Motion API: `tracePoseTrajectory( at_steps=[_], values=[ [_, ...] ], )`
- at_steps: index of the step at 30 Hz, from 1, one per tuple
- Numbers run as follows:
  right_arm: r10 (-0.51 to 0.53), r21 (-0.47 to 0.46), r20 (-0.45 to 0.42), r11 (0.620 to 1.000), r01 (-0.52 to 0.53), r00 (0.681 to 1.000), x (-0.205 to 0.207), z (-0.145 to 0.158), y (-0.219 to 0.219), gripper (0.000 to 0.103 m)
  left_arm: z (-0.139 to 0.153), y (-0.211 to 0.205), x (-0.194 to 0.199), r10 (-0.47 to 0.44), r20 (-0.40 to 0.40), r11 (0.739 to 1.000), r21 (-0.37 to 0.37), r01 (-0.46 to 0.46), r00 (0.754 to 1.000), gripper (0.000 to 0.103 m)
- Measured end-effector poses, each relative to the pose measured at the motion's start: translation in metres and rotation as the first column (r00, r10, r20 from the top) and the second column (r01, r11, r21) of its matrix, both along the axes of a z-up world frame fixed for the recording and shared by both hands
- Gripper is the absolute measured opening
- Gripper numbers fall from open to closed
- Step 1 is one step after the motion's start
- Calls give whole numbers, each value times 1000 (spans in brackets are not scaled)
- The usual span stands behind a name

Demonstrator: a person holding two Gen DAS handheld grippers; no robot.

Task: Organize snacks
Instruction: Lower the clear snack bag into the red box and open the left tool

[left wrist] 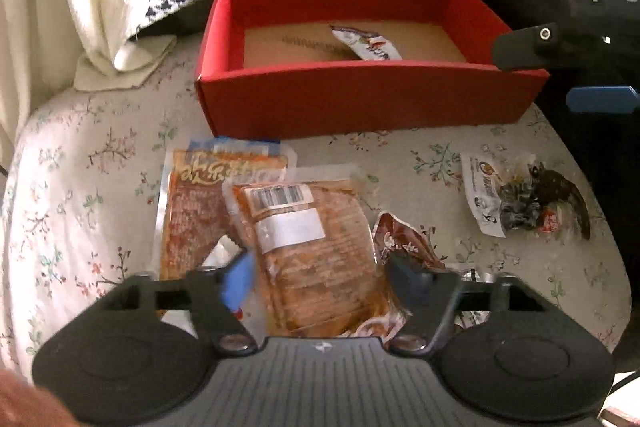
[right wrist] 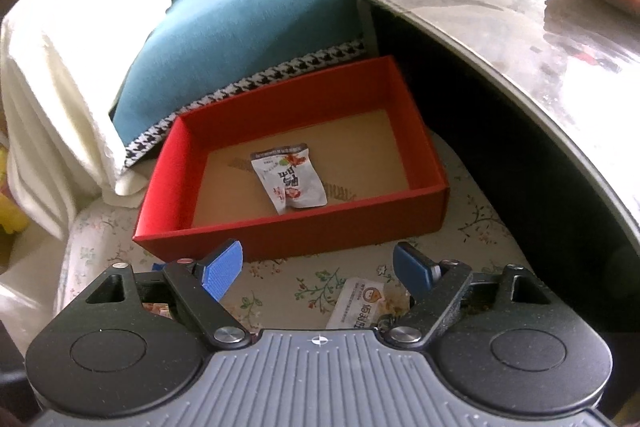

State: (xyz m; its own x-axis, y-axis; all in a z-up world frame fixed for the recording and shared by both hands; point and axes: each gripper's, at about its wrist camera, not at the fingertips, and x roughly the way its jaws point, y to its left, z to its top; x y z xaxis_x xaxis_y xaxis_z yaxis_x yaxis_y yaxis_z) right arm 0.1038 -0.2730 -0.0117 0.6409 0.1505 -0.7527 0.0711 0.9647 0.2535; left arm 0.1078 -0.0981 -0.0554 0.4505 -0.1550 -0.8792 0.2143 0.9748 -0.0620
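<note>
A red box [left wrist: 360, 99] is seen ahead of both grippers, standing on a cushion with a flowered cover [left wrist: 80, 187]. One small white snack packet [right wrist: 290, 183] lies on the brown bottom of the box, near its middle.

The left gripper [left wrist: 320, 283] is held low over a heap of snacks, its jaws spread wide. An orange packet with a barcode label [left wrist: 312, 247] lies between the jaws, yet whether the blue pads touch it cannot be told; nothing is seen to be clamped. A second orange packet [left wrist: 192, 219] lies partly beneath it, to the left of the jaws, and a small brown packet [left wrist: 404, 243] sits just beside the right-hand jaw. Well to the right of the jaws a clear packet with dark contents [left wrist: 520, 199] lies alone on the cover.

The right gripper [right wrist: 318, 271] is held just short of the near wall of the box, its jaws wide apart and holding nothing. Below and between them the white end of the clear packet is seen. A grey table [right wrist: 520, 39] rises to the right of these jaws, and a blue cushion [right wrist: 248, 15] lies behind the box.
</note>
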Motion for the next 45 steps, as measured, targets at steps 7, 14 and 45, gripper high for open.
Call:
tracePoseTrajectory(
  at_steps=[7, 14, 45],
  values=[
    [14, 12, 21, 1000, -14, 1000, -1, 6, -2, 85, 15, 11, 1, 0, 10, 1000, -17, 0, 1000, 41],
    [8, 11, 36, 1000, -9, 999, 0, 9, 0, 84, 50, 19, 14, 14, 92, 998, -68, -8, 996, 40],
    [-21, -53, -43, 998, 19, 999, 85, -27, 22, 86, 49, 25, 133, 28, 176, 999, -42, -21, 984, 63]
  ],
)
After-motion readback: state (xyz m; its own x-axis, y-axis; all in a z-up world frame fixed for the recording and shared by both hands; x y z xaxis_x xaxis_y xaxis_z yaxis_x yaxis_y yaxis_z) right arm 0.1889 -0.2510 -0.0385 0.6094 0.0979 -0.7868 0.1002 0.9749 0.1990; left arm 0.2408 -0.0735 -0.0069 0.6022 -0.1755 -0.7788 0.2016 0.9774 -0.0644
